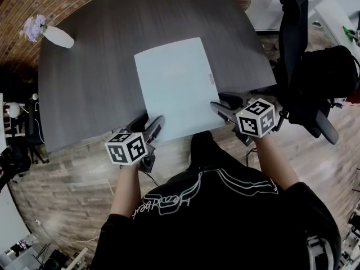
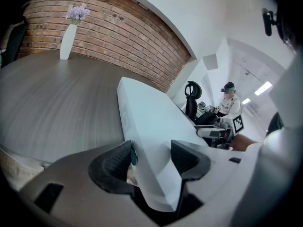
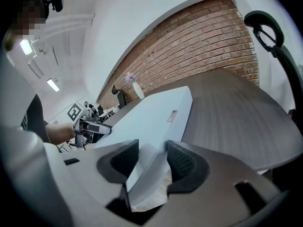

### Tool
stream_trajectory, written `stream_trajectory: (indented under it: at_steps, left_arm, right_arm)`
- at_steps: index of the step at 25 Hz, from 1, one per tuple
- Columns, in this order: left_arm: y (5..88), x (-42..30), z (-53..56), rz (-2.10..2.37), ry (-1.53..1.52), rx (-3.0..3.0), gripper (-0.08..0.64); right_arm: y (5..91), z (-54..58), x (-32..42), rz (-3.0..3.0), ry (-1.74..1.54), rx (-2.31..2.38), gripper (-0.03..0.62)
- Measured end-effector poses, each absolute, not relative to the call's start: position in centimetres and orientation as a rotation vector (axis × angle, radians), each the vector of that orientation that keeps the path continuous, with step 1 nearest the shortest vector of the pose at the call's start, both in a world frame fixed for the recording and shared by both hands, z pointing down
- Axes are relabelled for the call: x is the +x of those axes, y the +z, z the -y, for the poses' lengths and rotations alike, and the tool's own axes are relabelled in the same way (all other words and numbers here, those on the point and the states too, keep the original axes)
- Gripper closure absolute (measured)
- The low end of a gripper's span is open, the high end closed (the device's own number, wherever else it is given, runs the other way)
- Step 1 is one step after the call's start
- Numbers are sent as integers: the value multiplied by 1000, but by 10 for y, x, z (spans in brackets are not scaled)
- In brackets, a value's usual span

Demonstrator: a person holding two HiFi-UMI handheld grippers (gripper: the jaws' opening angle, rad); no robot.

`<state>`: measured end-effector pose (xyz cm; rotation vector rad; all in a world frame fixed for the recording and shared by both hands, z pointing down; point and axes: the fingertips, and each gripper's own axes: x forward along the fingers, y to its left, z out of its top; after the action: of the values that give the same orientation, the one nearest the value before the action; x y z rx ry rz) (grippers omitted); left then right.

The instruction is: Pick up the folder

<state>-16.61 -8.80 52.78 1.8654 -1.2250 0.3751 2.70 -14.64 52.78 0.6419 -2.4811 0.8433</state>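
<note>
A pale blue-white folder (image 1: 174, 86) lies on the dark wood table (image 1: 95, 77), its near edge overhanging the table's front edge. My left gripper (image 1: 151, 122) is shut on the folder's near left corner; in the left gripper view the folder (image 2: 151, 122) runs between both pads of the left gripper (image 2: 151, 157). My right gripper (image 1: 224, 103) is shut on the near right corner; in the right gripper view the folder (image 3: 151, 115) sits wedged between the pads of the right gripper (image 3: 147, 160). A small label shows on the folder's right edge.
A white vase (image 1: 56, 36) with purple flowers stands at the table's far left. A black office chair (image 1: 304, 66) is at the right of the table. A brick wall (image 2: 118, 27) runs behind. Another person (image 2: 229, 103) sits far off.
</note>
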Motion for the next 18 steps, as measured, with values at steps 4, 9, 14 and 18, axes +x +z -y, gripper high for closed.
stream_trajectory:
  at_steps: [4,9,14,18]
  left_arm:
    - [528,-163,86,1225,374,1867,298]
    - [527,-164,85,1215,289,1818,298]
    - [526,-166,84,1205,271,1815,283]
    - [521,-162,76,1142,280,1867,263]
  right_arm:
    - [529,144,30,2480,854,655,423]
    - [526,146,29,2491,871,669,423]
    - [528,145,34,2467,873,675,382]
    - [528,132,37,2451,993,620,366]
